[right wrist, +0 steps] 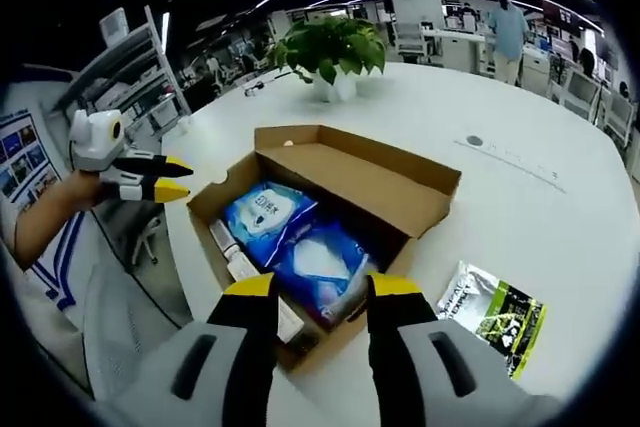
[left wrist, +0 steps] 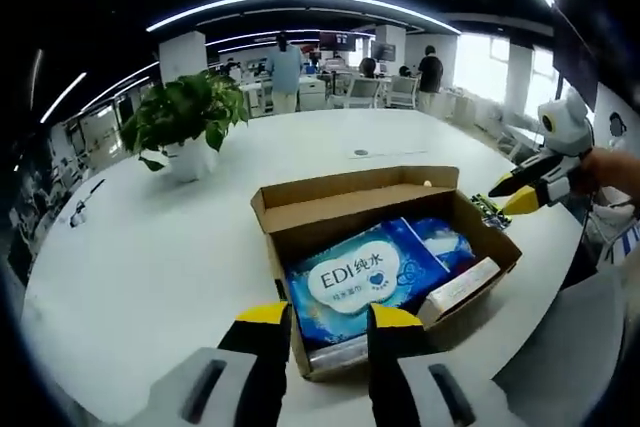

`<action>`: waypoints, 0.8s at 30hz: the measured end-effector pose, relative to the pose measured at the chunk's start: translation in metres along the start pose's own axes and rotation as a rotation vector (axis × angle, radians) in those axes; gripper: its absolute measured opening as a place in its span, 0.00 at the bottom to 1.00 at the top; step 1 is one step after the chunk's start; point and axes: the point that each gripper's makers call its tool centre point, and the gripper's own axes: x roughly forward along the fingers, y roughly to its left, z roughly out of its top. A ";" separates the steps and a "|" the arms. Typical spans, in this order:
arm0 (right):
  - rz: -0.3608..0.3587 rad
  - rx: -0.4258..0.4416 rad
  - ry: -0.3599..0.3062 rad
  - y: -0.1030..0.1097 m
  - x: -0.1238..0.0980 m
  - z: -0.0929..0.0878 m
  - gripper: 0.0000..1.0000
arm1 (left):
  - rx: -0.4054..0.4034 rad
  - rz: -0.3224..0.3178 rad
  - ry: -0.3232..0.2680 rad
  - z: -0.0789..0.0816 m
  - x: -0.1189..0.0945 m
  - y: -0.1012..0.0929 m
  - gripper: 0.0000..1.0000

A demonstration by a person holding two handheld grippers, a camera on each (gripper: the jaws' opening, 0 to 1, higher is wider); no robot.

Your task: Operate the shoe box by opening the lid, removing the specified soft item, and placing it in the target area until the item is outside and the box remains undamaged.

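An open cardboard shoe box (left wrist: 300, 209) (right wrist: 410, 187) lies on the white table, its lid folded back. Inside it are a blue soft pack marked EDI (left wrist: 362, 277) (right wrist: 262, 211), a second blue pack (left wrist: 443, 240) (right wrist: 325, 257) and a slim white carton (left wrist: 462, 285) (right wrist: 228, 247). My left gripper (left wrist: 330, 319) stands open just before the box's near edge, nothing between its fingers. My right gripper (right wrist: 320, 289) hovers open over the box's near corner, also holding nothing. Each gripper shows in the other's view, beside the box: the left gripper (right wrist: 168, 177), the right gripper (left wrist: 515, 192).
A green and black packet (right wrist: 495, 317) (left wrist: 487, 209) lies on the table beside the box. A potted plant (left wrist: 185, 117) (right wrist: 335, 47) stands further back. People and office desks are far behind. The table edge (left wrist: 560, 277) runs close to the box.
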 end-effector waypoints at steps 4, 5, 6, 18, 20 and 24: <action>0.014 -0.018 0.014 0.006 0.012 -0.001 0.31 | -0.013 0.037 0.029 -0.014 0.003 0.011 0.29; 0.015 -0.024 0.016 0.007 0.015 -0.002 0.31 | -0.014 0.046 0.038 -0.018 0.004 0.013 0.28; 0.019 -0.031 0.021 0.008 0.018 -0.003 0.31 | -0.014 0.055 0.046 -0.021 0.004 0.015 0.28; 0.055 -0.060 0.053 0.022 0.048 -0.002 0.29 | -0.185 0.073 0.076 -0.047 0.010 0.027 0.15; 0.061 -0.065 0.054 0.024 0.053 0.000 0.29 | -0.201 0.057 0.079 -0.046 0.012 0.024 0.11; 0.075 -0.067 0.063 0.028 0.065 0.003 0.29 | -0.188 0.050 0.085 -0.045 0.016 0.020 0.05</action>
